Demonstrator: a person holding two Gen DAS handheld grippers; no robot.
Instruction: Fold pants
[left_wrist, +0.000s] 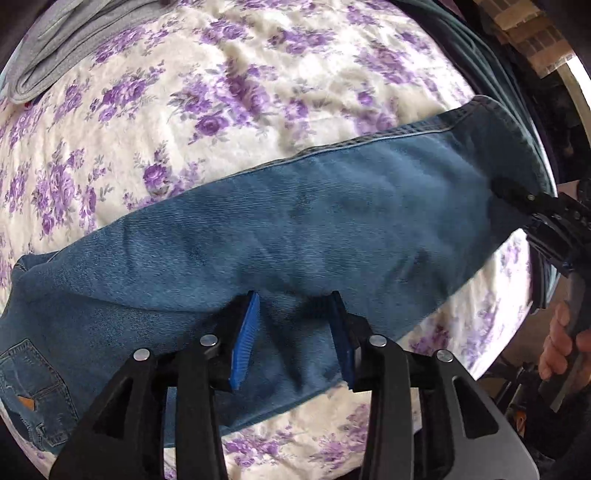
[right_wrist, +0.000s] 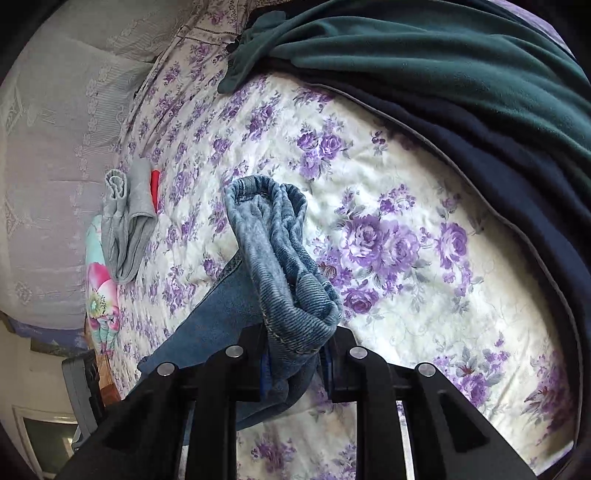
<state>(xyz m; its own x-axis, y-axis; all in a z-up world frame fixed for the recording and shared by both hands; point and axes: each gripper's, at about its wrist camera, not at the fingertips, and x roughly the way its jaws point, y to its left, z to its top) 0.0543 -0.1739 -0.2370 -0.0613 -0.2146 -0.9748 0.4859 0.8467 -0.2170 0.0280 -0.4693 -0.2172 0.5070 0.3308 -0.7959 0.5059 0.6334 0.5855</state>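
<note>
Lying across a white quilted bedspread (left_wrist: 229, 74) printed with purple roses: blue denim pants (left_wrist: 295, 236), stretched as a long band from lower left to upper right of the left wrist view. Back pocket with an orange patch (left_wrist: 27, 400) just visible at the lower left edge, partly cut off by the frame. Left gripper (left_wrist: 295, 306) at bottom centre, blue pads (left_wrist: 245, 339) standing apart with a raised fold of denim between them; pressing on the cloth or merely flanking it, hard to tell. At the far right, dark and blurred, the right gripper (left_wrist: 506, 194) meeting the hem end of the leg, with a person's hand (left_wrist: 561, 347) on its handle, half cut off by the edge.

From the right wrist view, right gripper (right_wrist: 295, 354) pinched on the bunched hem of the pants (right_wrist: 280, 258), pads nearly hidden behind the denim. Open leg cuff rising above the jaws at centre frame, rest of the leg dropping out of sight below left.

Folded grey garment (right_wrist: 125, 221) at left, a red item (right_wrist: 155, 190) mostly hidden behind it. Dark green fleece blanket (right_wrist: 443, 55) across the upper right, over a navy one (right_wrist: 498, 192); lower right corner lost in shadow.
</note>
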